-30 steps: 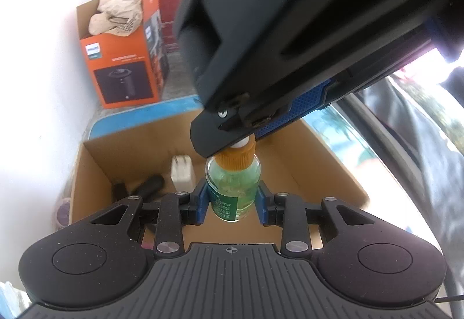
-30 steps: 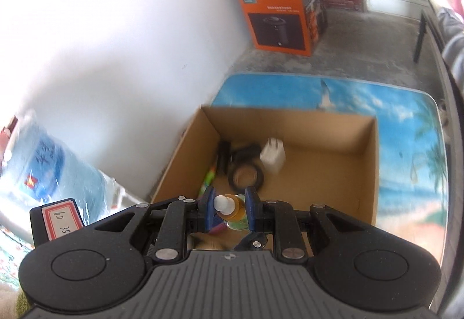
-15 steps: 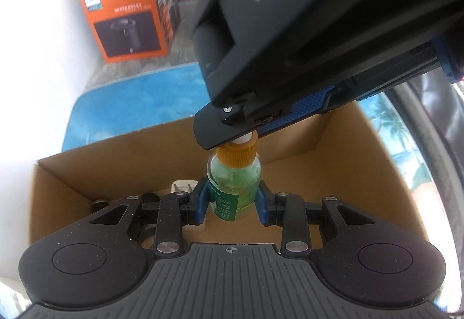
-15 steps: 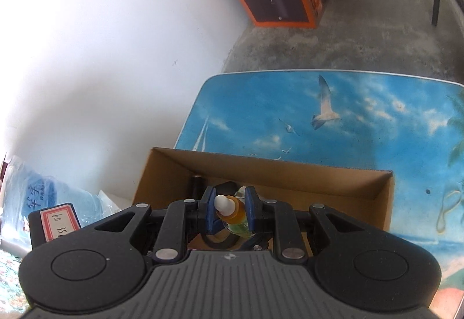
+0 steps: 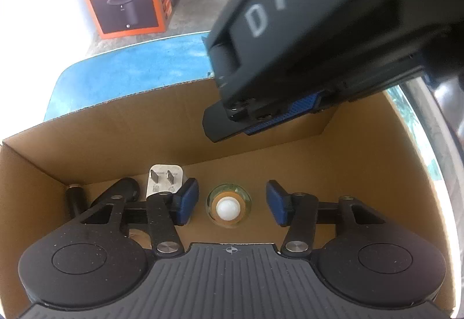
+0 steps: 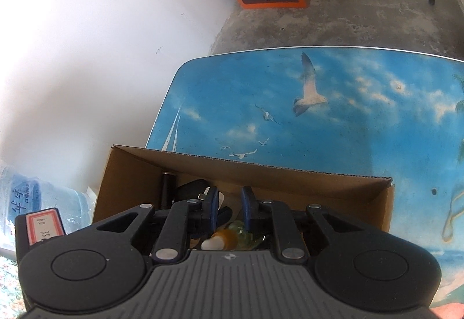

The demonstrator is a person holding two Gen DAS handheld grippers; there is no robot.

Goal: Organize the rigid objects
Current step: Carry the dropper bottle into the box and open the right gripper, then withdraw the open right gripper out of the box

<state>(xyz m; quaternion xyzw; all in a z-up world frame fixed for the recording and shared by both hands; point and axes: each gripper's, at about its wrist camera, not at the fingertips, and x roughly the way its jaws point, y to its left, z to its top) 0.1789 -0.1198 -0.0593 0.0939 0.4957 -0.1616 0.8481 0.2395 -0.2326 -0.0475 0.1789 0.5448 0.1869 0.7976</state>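
Item: green glass bottle [image 5: 228,204] with orange collar and white tip, now upright on the cardboard box [image 5: 121,142] floor. We note the left gripper [image 5: 229,201], clamped on it before, opening its jaws (pads clear of the glass). Right gripper [image 6: 229,203], earlier pinching the cap, hangs above, jaws narrow and empty. Both point steeply down. White plug adapter [image 5: 163,178] beside. Box on blue desk [image 6: 319,115].

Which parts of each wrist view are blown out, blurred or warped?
Left wrist view: white wall at upper left overexposed; the other black tool close overhead is soft; brown cardboard box edges bow. Right wrist view: wall glare at left; blue seagull-print table rim curves.
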